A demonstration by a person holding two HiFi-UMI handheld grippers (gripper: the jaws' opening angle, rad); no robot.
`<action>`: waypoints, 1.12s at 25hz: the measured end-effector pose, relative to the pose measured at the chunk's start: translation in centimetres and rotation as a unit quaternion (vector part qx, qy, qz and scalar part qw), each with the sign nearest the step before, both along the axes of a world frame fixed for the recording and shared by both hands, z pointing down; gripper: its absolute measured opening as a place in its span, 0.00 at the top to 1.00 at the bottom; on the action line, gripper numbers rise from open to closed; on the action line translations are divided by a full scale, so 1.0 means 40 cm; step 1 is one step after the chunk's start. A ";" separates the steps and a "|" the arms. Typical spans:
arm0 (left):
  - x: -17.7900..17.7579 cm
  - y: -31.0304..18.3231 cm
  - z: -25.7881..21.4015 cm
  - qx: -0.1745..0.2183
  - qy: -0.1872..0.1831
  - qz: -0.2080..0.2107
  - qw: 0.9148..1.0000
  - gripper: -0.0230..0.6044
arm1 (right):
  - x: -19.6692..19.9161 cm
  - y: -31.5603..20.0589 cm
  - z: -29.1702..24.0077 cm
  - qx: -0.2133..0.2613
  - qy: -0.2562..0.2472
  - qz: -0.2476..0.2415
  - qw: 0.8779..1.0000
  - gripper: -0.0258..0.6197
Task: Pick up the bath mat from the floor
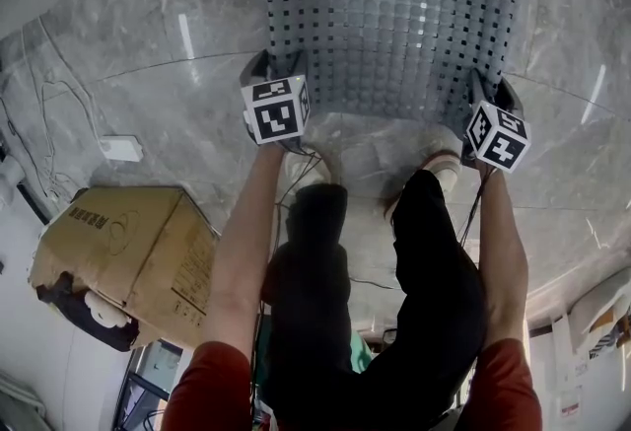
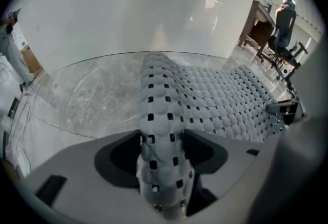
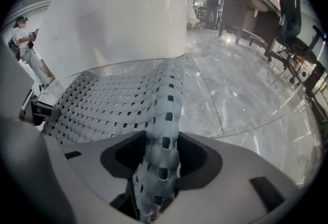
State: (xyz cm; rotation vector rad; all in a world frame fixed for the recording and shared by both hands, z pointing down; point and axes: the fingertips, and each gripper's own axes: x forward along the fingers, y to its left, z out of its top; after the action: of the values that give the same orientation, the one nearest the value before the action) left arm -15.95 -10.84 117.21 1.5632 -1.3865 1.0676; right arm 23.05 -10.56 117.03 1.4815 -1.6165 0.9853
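Note:
A grey bath mat [image 1: 394, 25] with a bumpy surface and rows of square holes lies on the marble floor ahead of me. My left gripper [image 1: 279, 66] is at its near left corner, my right gripper [image 1: 490, 89] at its near right corner. In the left gripper view, a raised fold of the mat [image 2: 159, 115] runs up between the jaws, and that gripper [image 2: 164, 148] is shut on it. The right gripper view shows the same: the mat's edge [image 3: 166, 110] is folded upright and pinched in the right gripper [image 3: 163, 159]. Beyond each fold the mat lies flat.
A cardboard box [image 1: 128, 251] stands on the floor at the left, near a white power block [image 1: 120, 149] and cables. My legs and shoes [image 1: 439, 168] are just behind the mat. A large white panel [image 3: 118, 18] rises past the mat. An office chair [image 2: 284, 28] and a desk [image 3: 251, 7] stand farther off.

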 end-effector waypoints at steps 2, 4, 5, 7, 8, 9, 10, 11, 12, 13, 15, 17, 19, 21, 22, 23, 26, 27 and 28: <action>0.016 0.005 -0.017 -0.008 0.010 -0.009 1.000 0.57 | -0.015 0.001 -0.022 0.004 -0.004 -0.001 1.000 0.69; 0.034 0.014 -0.040 -0.013 0.019 -0.015 1.000 0.60 | -0.027 0.002 -0.048 0.007 -0.007 -0.003 1.000 0.74; 0.045 0.020 -0.052 -0.016 0.024 -0.017 0.999 0.62 | -0.031 0.003 -0.062 0.008 -0.007 -0.005 1.000 0.75; 0.069 0.034 -0.080 -0.021 0.032 -0.019 0.999 0.65 | -0.038 0.007 -0.096 0.011 -0.007 -0.008 1.000 0.79; 0.080 0.042 -0.096 -0.023 0.034 -0.018 0.999 0.67 | -0.042 0.010 -0.115 0.013 -0.006 -0.010 1.000 0.81; 0.090 0.050 -0.113 -0.025 0.035 -0.017 0.999 0.68 | -0.047 0.013 -0.135 0.015 -0.005 -0.013 1.000 0.83; 0.099 0.056 -0.132 -0.026 0.036 -0.015 0.999 0.70 | -0.053 0.016 -0.155 0.016 -0.004 -0.016 1.000 0.85; 0.107 0.061 -0.153 -0.027 0.037 -0.013 0.999 0.71 | -0.059 0.018 -0.176 0.017 -0.003 -0.020 1.000 0.86; 0.114 0.063 -0.177 -0.026 0.038 -0.011 0.999 0.72 | -0.064 0.019 -0.198 0.018 -0.002 -0.023 1.000 0.86; 0.121 0.064 -0.203 -0.025 0.039 -0.009 0.999 0.73 | -0.069 0.020 -0.222 0.019 -0.002 -0.026 0.999 0.86; 0.131 0.066 -0.262 -0.020 0.039 -0.002 0.999 0.74 | -0.076 0.025 -0.276 0.022 0.000 -0.030 0.999 0.87; 0.134 0.070 -0.331 -0.015 0.039 0.000 0.999 0.75 | -0.082 0.033 -0.341 0.024 0.001 -0.033 0.999 0.87; 0.130 0.073 -0.404 -0.009 0.040 -0.003 0.999 0.76 | -0.091 0.035 -0.412 0.029 0.003 -0.035 0.999 0.87; 0.122 0.067 -0.477 0.000 0.042 -0.008 0.999 0.76 | -0.103 0.025 -0.485 0.040 0.005 -0.038 0.998 0.87; 0.117 0.062 -0.515 0.006 0.042 -0.010 0.999 0.77 | -0.111 0.019 -0.523 0.047 0.006 -0.040 0.998 0.87; 0.112 0.058 -0.555 0.011 0.041 -0.011 0.999 0.77 | -0.119 0.013 -0.563 0.053 0.006 -0.042 0.998 0.87; 0.102 0.048 -0.681 0.031 0.040 -0.017 0.999 0.77 | -0.139 0.000 -0.689 0.071 0.005 -0.046 0.996 0.88; 0.099 0.044 -0.726 0.039 0.041 -0.020 0.998 0.77 | -0.145 -0.005 -0.732 0.078 0.005 -0.047 0.996 0.88; 0.096 0.040 -0.771 0.046 0.043 -0.024 0.998 0.77 | -0.151 -0.009 -0.776 0.085 0.005 -0.047 0.995 0.88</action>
State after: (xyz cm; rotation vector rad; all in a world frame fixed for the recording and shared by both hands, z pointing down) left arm -12.11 -9.23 86.36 1.6144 -1.4242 0.9092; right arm 17.02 -10.90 86.00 1.5032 -1.7835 0.8030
